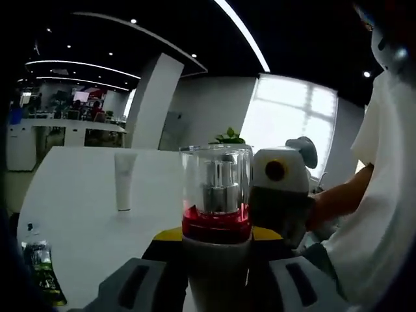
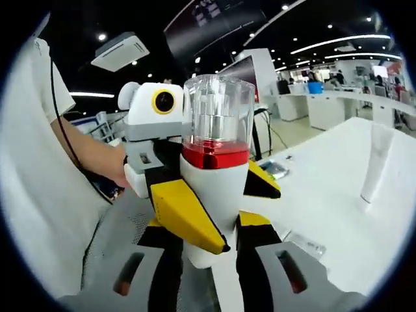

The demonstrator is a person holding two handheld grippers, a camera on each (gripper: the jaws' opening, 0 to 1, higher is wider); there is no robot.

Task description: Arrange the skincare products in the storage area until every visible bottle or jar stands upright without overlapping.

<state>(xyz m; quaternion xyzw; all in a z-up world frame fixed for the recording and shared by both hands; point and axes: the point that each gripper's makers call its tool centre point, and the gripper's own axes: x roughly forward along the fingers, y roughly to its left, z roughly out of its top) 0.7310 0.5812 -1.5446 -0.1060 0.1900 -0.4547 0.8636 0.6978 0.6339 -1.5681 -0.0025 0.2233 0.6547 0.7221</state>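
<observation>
A skincare bottle point(image 1: 216, 195) with a clear cap, a red band and a white body stands upright between the jaws of my left gripper point(image 1: 218, 266), which is shut on its lower body. My right gripper point(image 2: 214, 273) is shut on the same bottle point(image 2: 218, 149) from the other side. The left gripper's yellow jaws point(image 2: 188, 218) clasp the bottle's white body in the right gripper view. A white tube point(image 1: 124, 182) stands upright on the white table point(image 1: 78, 214), apart from both grippers; it is at the right edge in the right gripper view point(image 2: 377, 162).
A green and black packet point(image 1: 40, 263) lies near the table's edge. A small clear packet point(image 2: 305, 246) lies on the table point(image 2: 338, 221) close to the bottle. A person in a white shirt point(image 1: 383, 195) stands right beside the grippers. Desks and a pillar point(image 1: 151, 104) lie beyond.
</observation>
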